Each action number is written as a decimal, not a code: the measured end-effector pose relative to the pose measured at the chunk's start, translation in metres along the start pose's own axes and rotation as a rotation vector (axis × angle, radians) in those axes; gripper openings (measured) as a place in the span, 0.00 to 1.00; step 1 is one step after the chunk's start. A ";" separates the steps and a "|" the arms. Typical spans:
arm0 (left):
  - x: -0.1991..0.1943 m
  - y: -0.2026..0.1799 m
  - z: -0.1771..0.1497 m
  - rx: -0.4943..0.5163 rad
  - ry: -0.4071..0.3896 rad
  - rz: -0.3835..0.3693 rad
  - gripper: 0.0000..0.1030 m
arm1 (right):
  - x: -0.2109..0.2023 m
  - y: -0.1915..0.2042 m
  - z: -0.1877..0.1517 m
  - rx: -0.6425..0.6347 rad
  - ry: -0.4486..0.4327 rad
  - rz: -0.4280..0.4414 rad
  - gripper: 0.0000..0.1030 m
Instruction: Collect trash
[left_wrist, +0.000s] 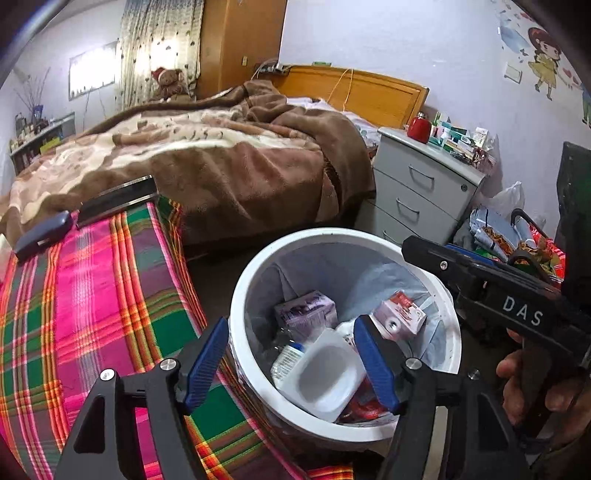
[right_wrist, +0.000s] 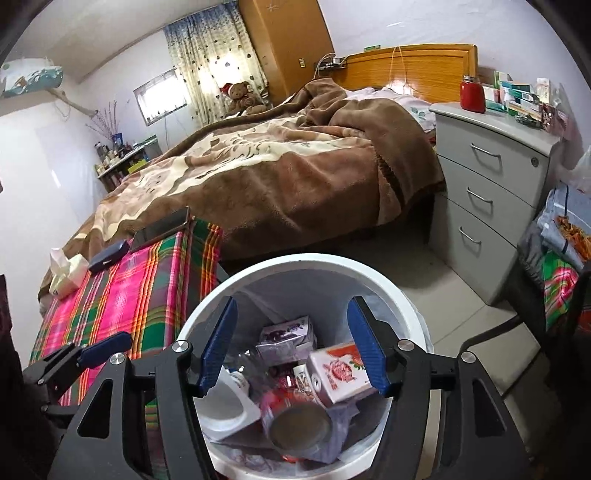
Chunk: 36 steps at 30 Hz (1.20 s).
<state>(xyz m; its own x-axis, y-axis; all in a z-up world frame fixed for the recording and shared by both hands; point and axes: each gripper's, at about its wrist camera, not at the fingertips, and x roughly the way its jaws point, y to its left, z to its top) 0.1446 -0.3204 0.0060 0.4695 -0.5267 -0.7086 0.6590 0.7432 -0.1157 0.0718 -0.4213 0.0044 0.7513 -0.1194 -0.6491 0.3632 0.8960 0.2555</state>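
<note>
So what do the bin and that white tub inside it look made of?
Bin: looks like white moulded plastic, smooth thick rim with a slight sheen, lined with a thin translucent bag. White tub: probably thin matte plastic, judging by its rounded, slightly translucent walls.

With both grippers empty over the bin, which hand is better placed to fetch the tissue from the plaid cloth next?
Probably the left. The left gripper straddles the white bin's rim nearest the plaid cloth, where the crumpled tissue lies. The right gripper hangs over the bin's far side.
</note>
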 end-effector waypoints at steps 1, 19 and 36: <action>-0.001 0.000 0.000 0.005 -0.001 -0.001 0.68 | -0.001 0.001 -0.001 0.001 0.001 0.003 0.62; -0.056 0.005 -0.044 -0.033 -0.041 0.074 0.68 | -0.041 0.027 -0.039 -0.066 -0.045 -0.018 0.62; -0.130 0.029 -0.108 -0.111 -0.135 0.257 0.68 | -0.066 0.070 -0.083 -0.150 -0.101 0.030 0.62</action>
<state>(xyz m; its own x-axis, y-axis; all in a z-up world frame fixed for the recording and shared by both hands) 0.0395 -0.1856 0.0197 0.6914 -0.3602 -0.6263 0.4440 0.8957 -0.0250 0.0018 -0.3152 0.0060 0.8147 -0.1269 -0.5658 0.2587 0.9528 0.1588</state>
